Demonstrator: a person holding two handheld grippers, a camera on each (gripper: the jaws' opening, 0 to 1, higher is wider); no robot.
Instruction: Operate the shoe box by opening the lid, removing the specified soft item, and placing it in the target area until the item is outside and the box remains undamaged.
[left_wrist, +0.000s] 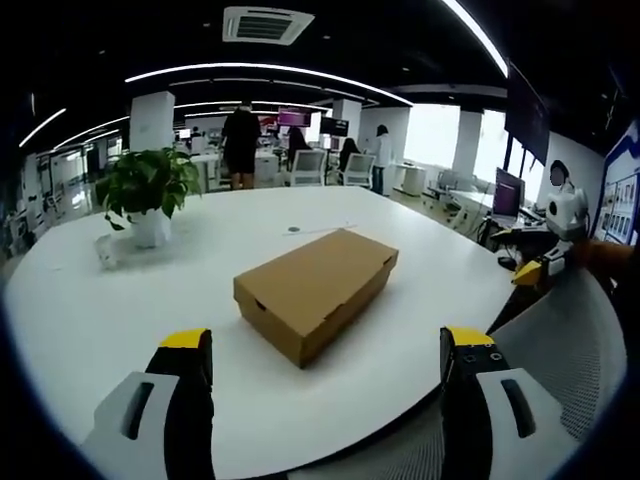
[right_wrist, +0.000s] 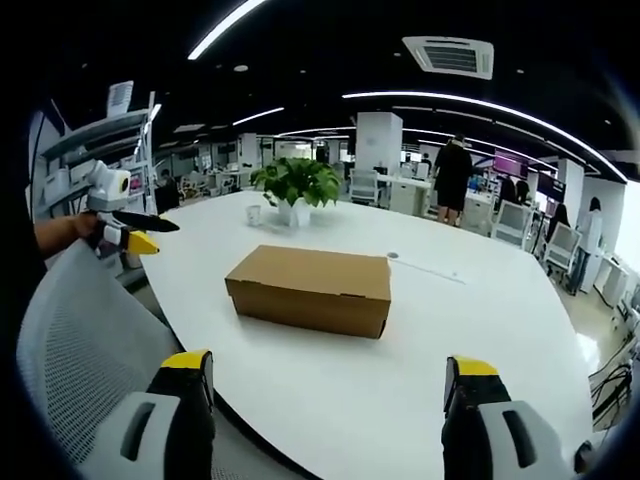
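In the left gripper view, a green leafy plant in a white pot (left_wrist: 148, 195) is seen at the far left of the large white round table (left_wrist: 90, 320). The left gripper (left_wrist: 328, 385) is held low over the near edge of the table, its grey jaws with yellow tips spread wide and holding nothing. Between the two jaws and further in, the closed brown cardboard shoe box (left_wrist: 315, 291) lies flat on the table, its lid shut, well apart from the plant. A grey mesh chair back (left_wrist: 560, 340) is seen at the lower right, and above it the right gripper (left_wrist: 535, 268) is seen at the right edge, off the table.

In the right gripper view, the left gripper (right_wrist: 135, 235) is seen at the far left above the chair back (right_wrist: 80, 330); whether it is released cannot be told from here. The plant (right_wrist: 297, 185) stands behind the shoe box (right_wrist: 312, 288), which rests near the middle of the table (right_wrist: 500, 320). The right gripper (right_wrist: 328, 388) is held before the box without touching it, jaws apart and empty. A person in dark clothes (right_wrist: 452, 175) stands in the office behind.
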